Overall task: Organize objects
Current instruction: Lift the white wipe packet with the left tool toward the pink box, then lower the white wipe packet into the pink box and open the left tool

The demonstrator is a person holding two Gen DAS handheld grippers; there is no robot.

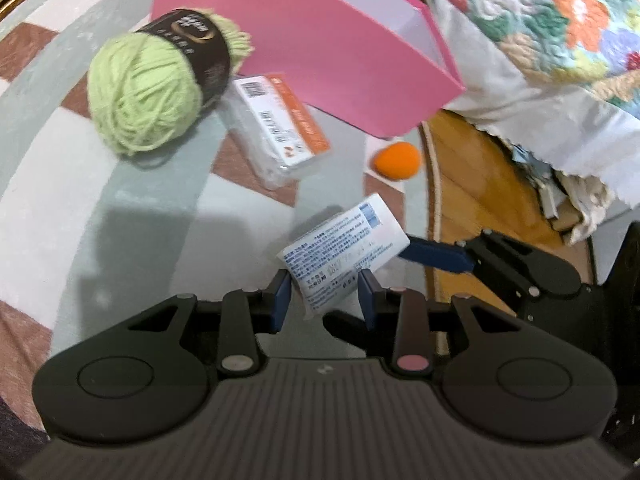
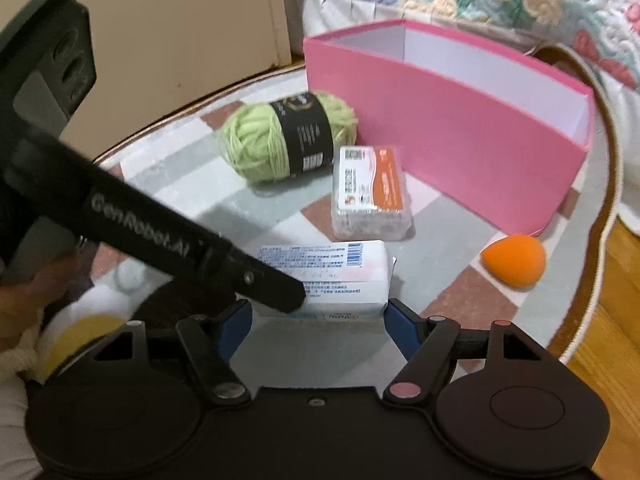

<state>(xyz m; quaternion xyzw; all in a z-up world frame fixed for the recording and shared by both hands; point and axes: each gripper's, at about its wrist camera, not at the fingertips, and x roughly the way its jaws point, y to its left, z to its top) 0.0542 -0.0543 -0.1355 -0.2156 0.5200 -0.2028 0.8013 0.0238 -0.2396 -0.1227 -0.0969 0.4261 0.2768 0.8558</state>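
Note:
A white printed packet [image 1: 344, 248] lies low over the rug, one end between the fingers of my left gripper [image 1: 325, 294]. Those jaws stand slightly apart, with a thin gap beside the packet. My right gripper [image 2: 318, 316] has the same packet [image 2: 344, 276] across its width, a blue pad against each side. One right fingertip [image 1: 436, 258] meets the packet's far end in the left wrist view. A left finger [image 2: 276, 292] crosses the packet's left part in the right wrist view. Beyond lie a green yarn ball [image 2: 276, 140], a clear box with an orange label [image 2: 370, 196] and an orange sponge [image 2: 514, 258].
An open pink box [image 2: 460, 140] stands at the back of the round checked rug [image 2: 248, 208]. A quilted bed edge [image 1: 540, 52] and wooden floor [image 1: 472, 176] border the rug on the right. A beige cabinet [image 2: 180, 40] stands at the back left. A hand [image 2: 24, 296] holds the left gripper.

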